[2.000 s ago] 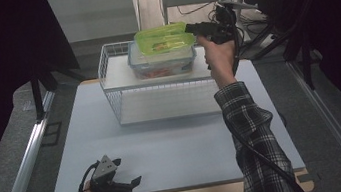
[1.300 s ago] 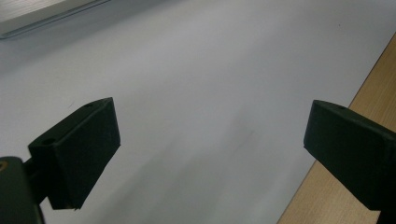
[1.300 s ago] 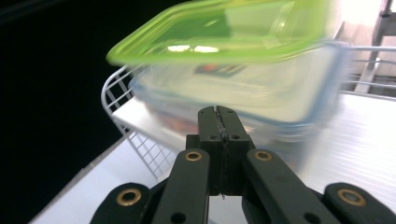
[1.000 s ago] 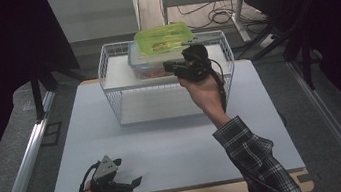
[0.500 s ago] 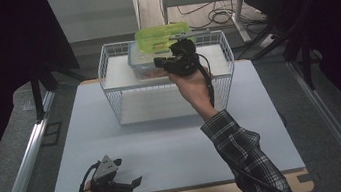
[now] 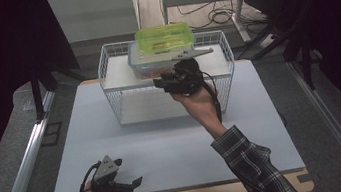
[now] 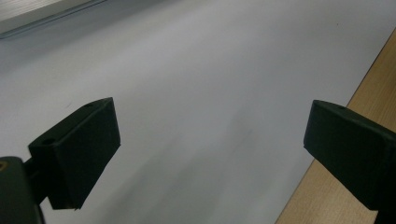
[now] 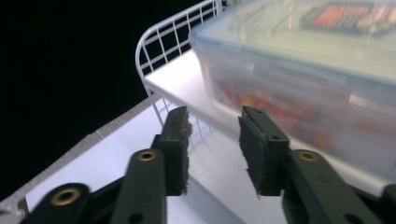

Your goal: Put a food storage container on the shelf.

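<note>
- Black rubber-padded fingers (image 8: pixel 180 140) of the right gripper (image 8: pixel 212 154) stand a small way apart with nothing between them, so this gripper is partly open and holds nothing.
- In the right gripper view these fingers point at the near edge of the white wire basket (image 8: pixel 159 37), just below and beside the clear container (image 8: pixel 317 79); whether a pad touches the wire cannot be told.
- From the high view the right gripper (image 6: pixel 176 80) is held up at the front of the wire basket (image 6: pixel 108 64), close under the clear container (image 6: pixel 146 61), by a hand with a plaid sleeve (image 6: pixel 254 165).
- The left gripper (image 7: pixel 210 154) has its fingers (image 7: pixel 79 149) spread wide, empty, hovering low over the white sheet.
- In the high view the left gripper (image 6: pixel 115 184) sits near the front left of the counter, well apart from the basket.
- The clear container rests on the basket's upper shelf; reddish contents show through its wall, too blurred to name.
- A green lidded container (image 6: pixel 164 37) is stacked on top of the clear one.
- The basket stands at the far middle of the counter (image 6: pixel 274 127), which is covered by a white sheet with a wooden edge (image 7: pixel 364 88) along the front.
- Around the counter the room is dark, with cables on the floor (image 6: pixel 218 16) behind.
</note>
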A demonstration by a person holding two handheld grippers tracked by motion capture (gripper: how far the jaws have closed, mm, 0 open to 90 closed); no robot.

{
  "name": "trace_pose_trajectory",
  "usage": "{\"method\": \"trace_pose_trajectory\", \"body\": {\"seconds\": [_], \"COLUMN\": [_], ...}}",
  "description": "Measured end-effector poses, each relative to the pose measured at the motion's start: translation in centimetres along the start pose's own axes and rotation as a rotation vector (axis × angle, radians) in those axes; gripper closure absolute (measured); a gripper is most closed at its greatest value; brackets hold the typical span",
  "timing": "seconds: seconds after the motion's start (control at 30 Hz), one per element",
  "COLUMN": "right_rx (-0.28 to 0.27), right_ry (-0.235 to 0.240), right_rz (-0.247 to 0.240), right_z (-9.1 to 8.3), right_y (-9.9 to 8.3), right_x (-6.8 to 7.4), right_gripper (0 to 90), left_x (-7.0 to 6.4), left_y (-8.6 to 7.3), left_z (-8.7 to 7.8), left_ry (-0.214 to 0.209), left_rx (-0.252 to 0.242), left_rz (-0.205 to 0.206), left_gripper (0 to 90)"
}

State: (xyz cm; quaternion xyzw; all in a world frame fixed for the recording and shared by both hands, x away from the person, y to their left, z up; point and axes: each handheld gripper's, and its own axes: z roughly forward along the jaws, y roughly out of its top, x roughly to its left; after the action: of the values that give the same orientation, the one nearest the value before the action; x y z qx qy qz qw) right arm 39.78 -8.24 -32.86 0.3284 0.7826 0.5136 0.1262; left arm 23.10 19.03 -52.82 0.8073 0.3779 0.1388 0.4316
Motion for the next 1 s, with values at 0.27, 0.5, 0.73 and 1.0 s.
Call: {"method": "trace_pose_trajectory", "body": {"seconds": [0.27, 0.5, 0.73, 1.0], "right_rx": [0.034, 0.053, 0.063, 0.069], "right_ry": [0.022, 0.018, 0.000, -0.013], "right_rz": [-0.021, -0.037, -0.057, -0.084], "right_z": [-0.8, -1.4, -1.9, -2.5], "right_y": [-1.9, -3.3, -4.5, -5.8], "right_x": [0.4, 0.3, -0.1, -0.2], "right_gripper": [46.6, 37.8, 28.1, 19.9], "left_x": [0.0, 0.0, 0.0, 0.0], "left_y": [0.0, 0.0, 0.0, 0.0], "left_z": [0.0, 0.0, 0.0, 0.0], "left_ry": [0.002, 0.002, 0.003, 0.003], "left_rx": [-0.001, 0.001, 0.005, 0.005], "left_rz": [0.002, 0.004, 0.006, 0.005], "left_gripper": [3.6, 3.6, 3.6, 3.6]}}
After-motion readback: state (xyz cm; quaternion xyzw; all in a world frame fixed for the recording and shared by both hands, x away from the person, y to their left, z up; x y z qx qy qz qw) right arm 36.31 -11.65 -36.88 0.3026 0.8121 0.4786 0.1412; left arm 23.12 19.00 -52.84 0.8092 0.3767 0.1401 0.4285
